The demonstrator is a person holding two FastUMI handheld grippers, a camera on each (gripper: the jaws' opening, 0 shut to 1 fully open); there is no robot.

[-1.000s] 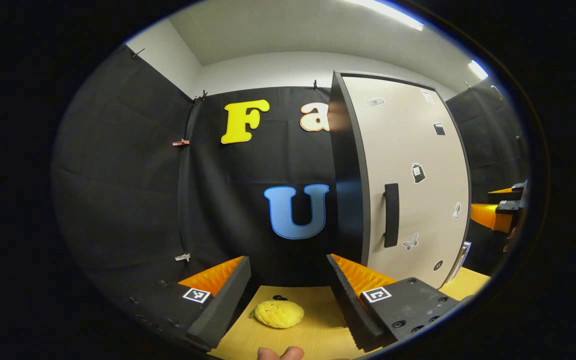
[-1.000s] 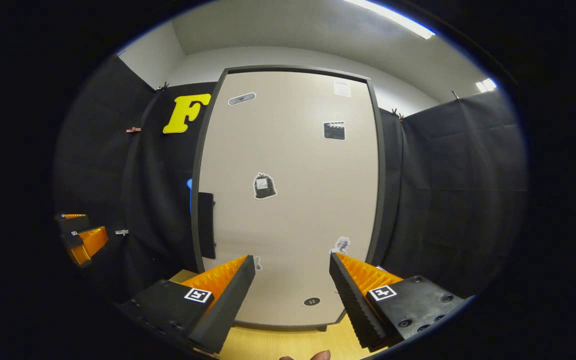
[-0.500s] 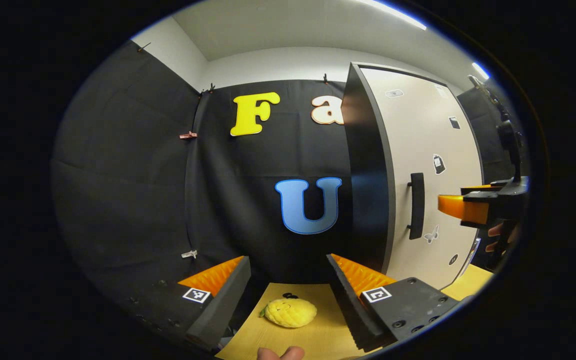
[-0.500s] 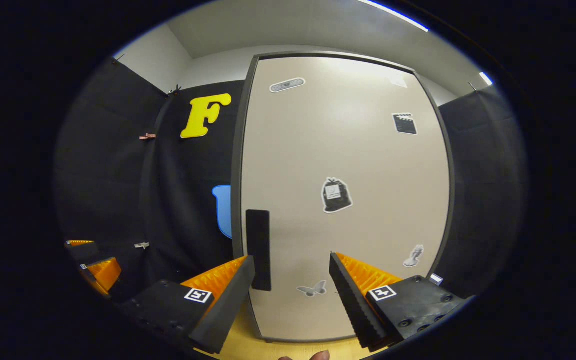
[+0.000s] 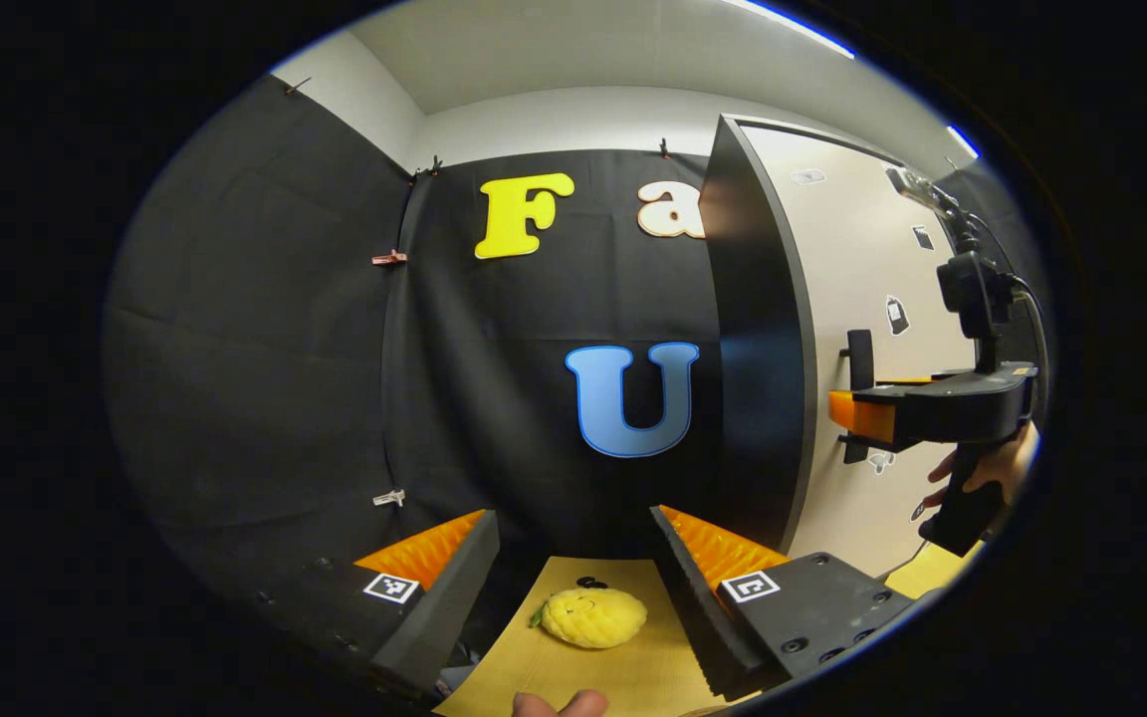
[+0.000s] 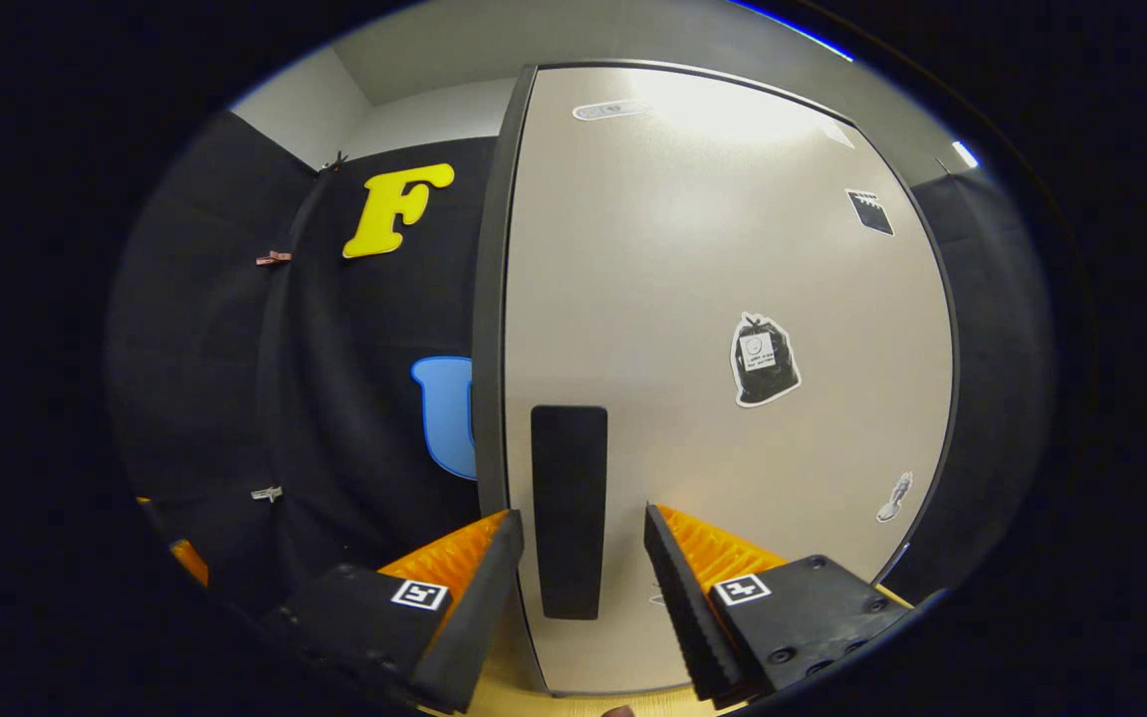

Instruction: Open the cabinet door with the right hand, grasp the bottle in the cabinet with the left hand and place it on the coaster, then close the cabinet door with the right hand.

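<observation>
My right tongs (image 6: 581, 558) face the cabinet door (image 6: 723, 378) with their fingers spread apart, and the black handle (image 6: 569, 510) stands upright in the gap between them, not gripped. In the left gripper view the same tongs (image 5: 847, 410) reach in from the right at the handle (image 5: 859, 360), with my hand (image 5: 982, 476) wrapped on the grip below. The door is shut, so I cannot see the bottle; I cannot pick out the coaster either.

My left tongs (image 5: 573, 578) hang released over the table (image 5: 633, 672), holding nothing. Between their fingers lies a yellow plush lemon (image 5: 593, 616), lumpy and soft-looking, with a small dark thing I cannot make out just behind it. The cabinet's dark side panel (image 5: 758, 349) rises at the right of that view.

Half a second ago the right tongs were lower and left of the door's middle, with the handle just beside the left finger; now the handle is centred between the fingers and looms larger. In the left gripper view the right tongs have come closer to the handle.

The door is smooth pale beige with a dark rim and small stickers (image 6: 765, 358). The handle is a flat matt black bar. The fingers are ridged orange plastic faced with black foam, and the table is light wood.
</observation>
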